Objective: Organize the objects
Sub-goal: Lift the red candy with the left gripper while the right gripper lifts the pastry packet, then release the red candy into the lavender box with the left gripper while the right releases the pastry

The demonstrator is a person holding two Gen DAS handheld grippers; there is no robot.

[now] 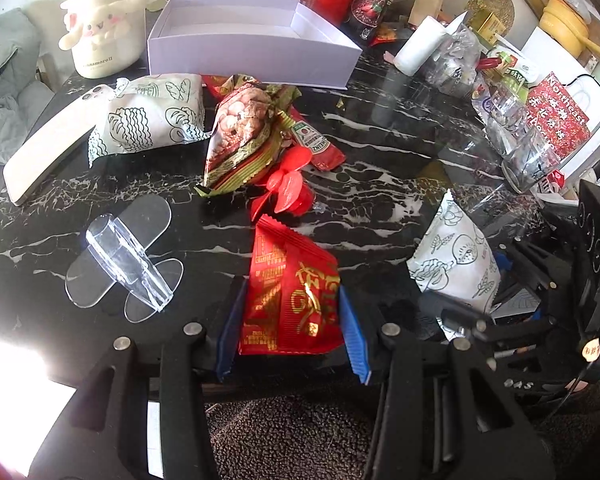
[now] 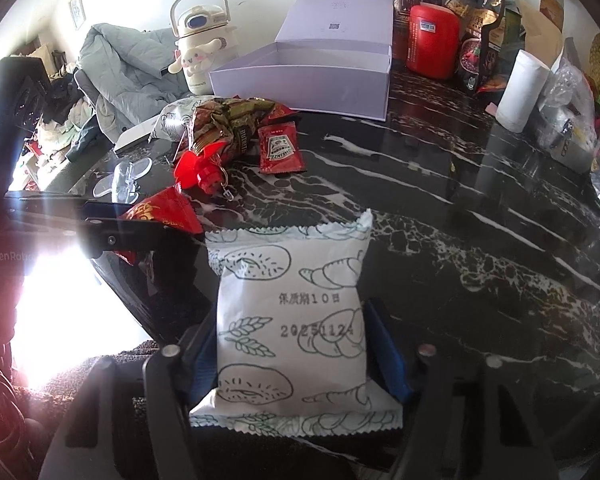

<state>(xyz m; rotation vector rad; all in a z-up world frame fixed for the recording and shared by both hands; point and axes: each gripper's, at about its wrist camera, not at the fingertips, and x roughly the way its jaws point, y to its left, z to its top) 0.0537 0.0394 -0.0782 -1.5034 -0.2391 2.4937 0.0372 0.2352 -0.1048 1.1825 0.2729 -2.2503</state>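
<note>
A cream cartoon kettle point(image 1: 100, 20) stands behind the black marble table point(image 1: 380, 152); a grey-green jacket point(image 2: 116, 76) lies beyond; a yellow pot point(image 1: 564, 24) sits far right.

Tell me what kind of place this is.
Probably a lived-in home, at a cluttered dining table. The dark marble-look table holds snack packets and a cartoon-dog kettle, a grey quilted jacket is draped beside it, and food jars and pouches crowd the far edge.
</note>
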